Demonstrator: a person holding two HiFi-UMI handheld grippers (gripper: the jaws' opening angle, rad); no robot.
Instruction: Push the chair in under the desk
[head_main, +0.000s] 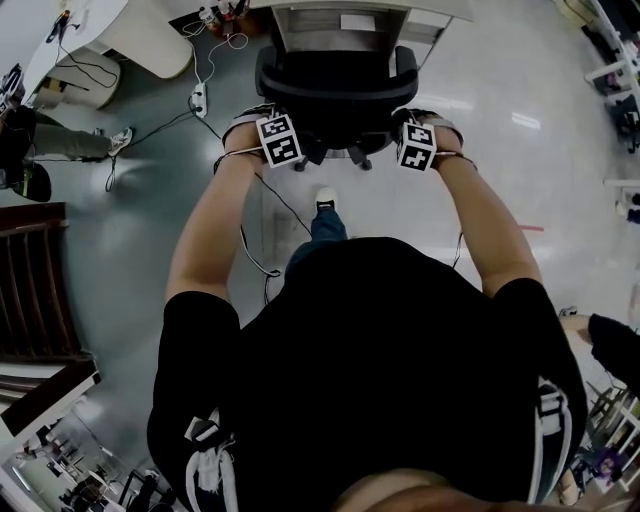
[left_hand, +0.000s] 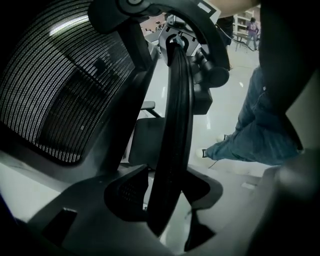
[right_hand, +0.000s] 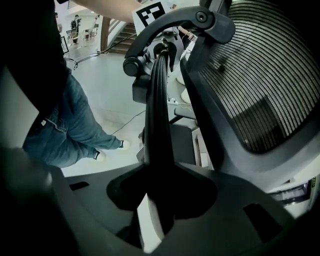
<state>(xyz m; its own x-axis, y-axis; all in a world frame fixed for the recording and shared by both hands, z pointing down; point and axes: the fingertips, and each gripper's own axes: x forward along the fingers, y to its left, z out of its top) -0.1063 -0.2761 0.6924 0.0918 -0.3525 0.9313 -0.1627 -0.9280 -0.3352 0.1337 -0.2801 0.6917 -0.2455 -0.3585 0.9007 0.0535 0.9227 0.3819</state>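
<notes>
From the head view, the chair (head_main: 335, 95) stood before the desk (head_main: 345, 15), with the left gripper (head_main: 258, 118) and right gripper (head_main: 408, 118) at its backrest edges; an even push from both would likely keep it straight. In the left gripper view, the jaws sat loosely astride the backrest rim (left_hand: 175, 125), a sliver of light beside one pad. In the right gripper view, the jaws pinched the rim (right_hand: 157, 115). The backrest hid how far the seat had gone under.

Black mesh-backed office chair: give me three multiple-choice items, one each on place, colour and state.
1. Where does the black mesh-backed office chair stand?
A. at the pale desk
B. on a rug
C. beside a sofa

2. The square-patterned marker cubes are:
A. red
B. black and white
C. blue

3. The right gripper fingers are:
A. spread in empty air
B. shut on a cable
C. shut on the chair's black curved side bar

A: the head view shows the chair against the desk.
B: both cubes show that print.
C: the bar fills the gap between the fingers.
</notes>
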